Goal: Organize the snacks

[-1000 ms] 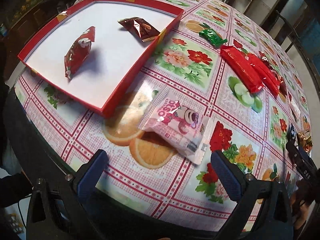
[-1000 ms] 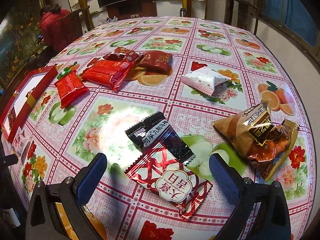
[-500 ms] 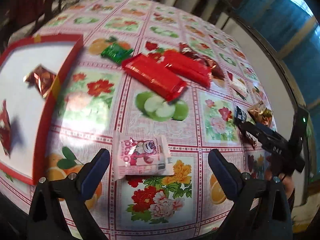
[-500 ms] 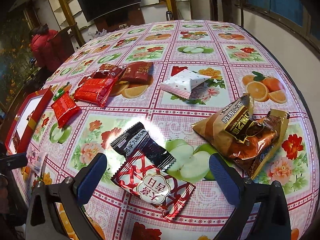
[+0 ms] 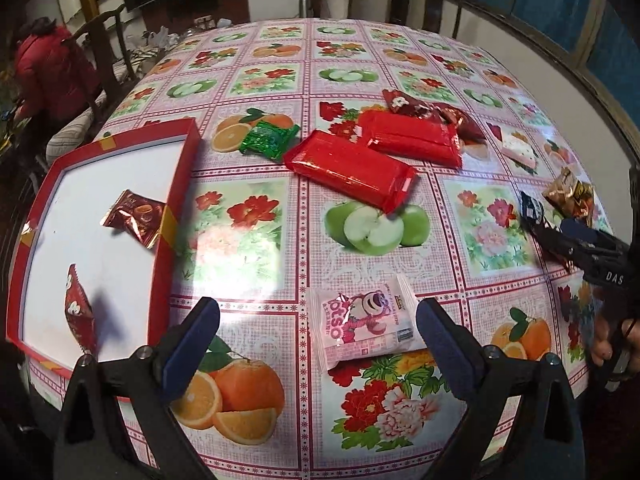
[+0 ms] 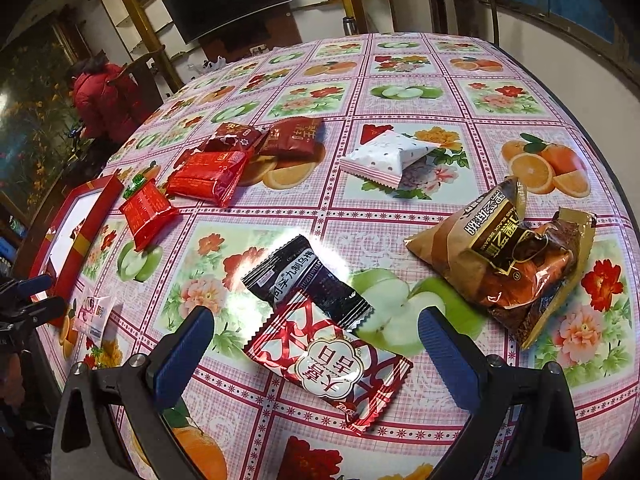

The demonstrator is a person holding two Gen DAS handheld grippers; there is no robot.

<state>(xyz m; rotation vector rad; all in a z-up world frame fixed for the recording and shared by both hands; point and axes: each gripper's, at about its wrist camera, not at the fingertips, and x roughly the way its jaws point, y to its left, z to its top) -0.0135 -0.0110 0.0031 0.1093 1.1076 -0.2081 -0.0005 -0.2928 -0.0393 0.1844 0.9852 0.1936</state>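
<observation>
Fruit-patterned oilcloth bench (image 5: 256, 240) — we see both hand-held grippers, left (image 5: 318, 332) and right (image 6: 316, 340), gaping wide, empty; pink bear-printed snack packet (image 5: 366, 322) lies between left's pads, untouched.

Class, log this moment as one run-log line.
left gripper: open, over pink snack | right gripper: open, over red-white snack | red tray: two snacks inside

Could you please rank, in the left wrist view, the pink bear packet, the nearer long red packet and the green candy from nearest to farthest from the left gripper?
From the left gripper:
1. Pink bear packet, lying between its open fingers.
2. Nearer long red packet, mid-table ahead.
3. Green candy, farther back, beside the tray's corner.
</observation>
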